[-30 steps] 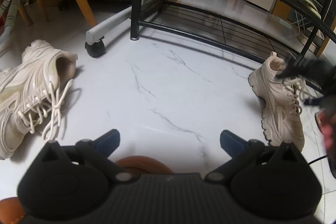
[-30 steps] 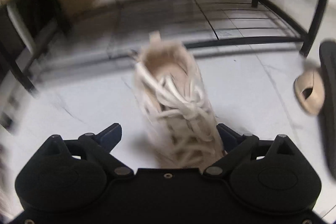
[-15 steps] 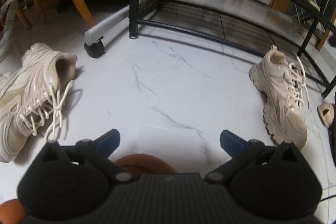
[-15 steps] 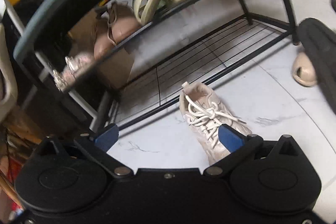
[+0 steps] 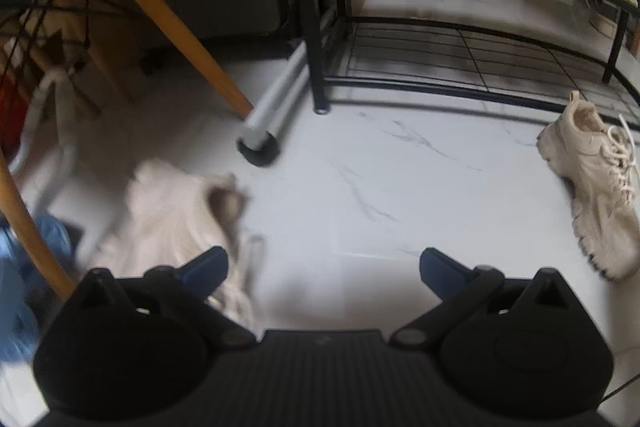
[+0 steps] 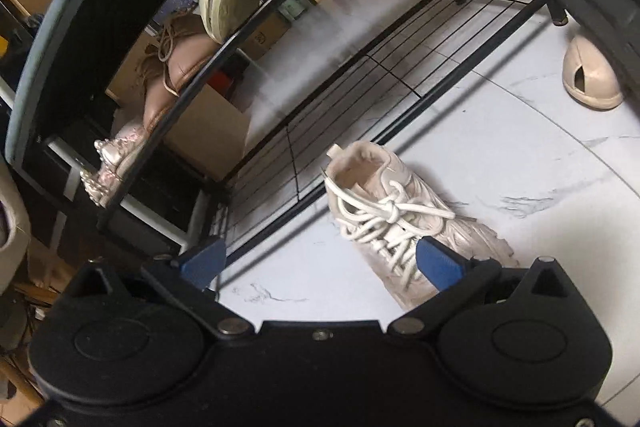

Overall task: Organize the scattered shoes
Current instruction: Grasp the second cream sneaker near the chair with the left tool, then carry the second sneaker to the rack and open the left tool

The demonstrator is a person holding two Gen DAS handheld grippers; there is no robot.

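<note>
The black shoe rack (image 5: 472, 67) stands on the white floor (image 5: 360, 187), its bottom shelf bare. One cream sneaker (image 6: 400, 223) stands upright just in front of the rack – the other sneaker (image 5: 176, 215), blurred, lies well apart from the rack. Left gripper (image 5: 322, 265) and right gripper (image 6: 320, 259) hover with fingers wide apart, holding nothing.

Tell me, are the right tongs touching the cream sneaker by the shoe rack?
Cannot tell. In the right wrist view the open right tongs overlap the cream sneaker; one blue fingertip hides any gap.
</note>
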